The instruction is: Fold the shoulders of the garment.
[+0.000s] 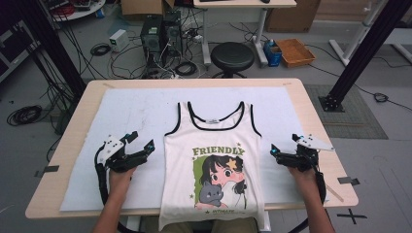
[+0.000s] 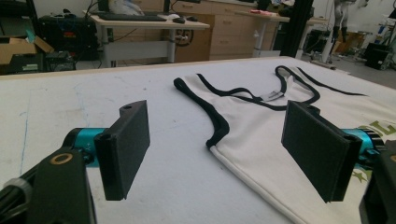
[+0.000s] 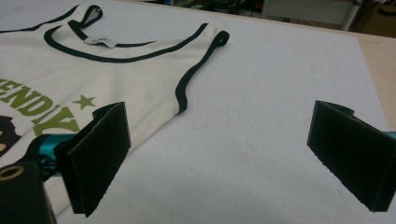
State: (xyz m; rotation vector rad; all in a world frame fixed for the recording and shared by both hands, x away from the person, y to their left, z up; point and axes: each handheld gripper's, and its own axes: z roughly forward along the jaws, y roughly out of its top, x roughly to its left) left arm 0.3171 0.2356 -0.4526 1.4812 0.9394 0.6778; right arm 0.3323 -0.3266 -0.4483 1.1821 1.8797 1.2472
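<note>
High view: we see the white black-trimmed printed tank top (image 1: 212, 160) flat on the white mat, long axis running away from us, between left gripper (image 1: 141, 141) and right gripper (image 1: 285, 144), both released, equally near

Tank top (image 1: 212, 160), white with black trim, lying flat on the table pad: the word "FRIENDLY" is showing in green capitals across the chest, above a cartoon print; in the right gripper view part of the same word is appearing tilted (image 3: 42, 109), with a green star beside it. Small lines of print under the cartoon are staying too fine to read. Neck label (image 2: 272, 96) is showing print too small to read
</note>
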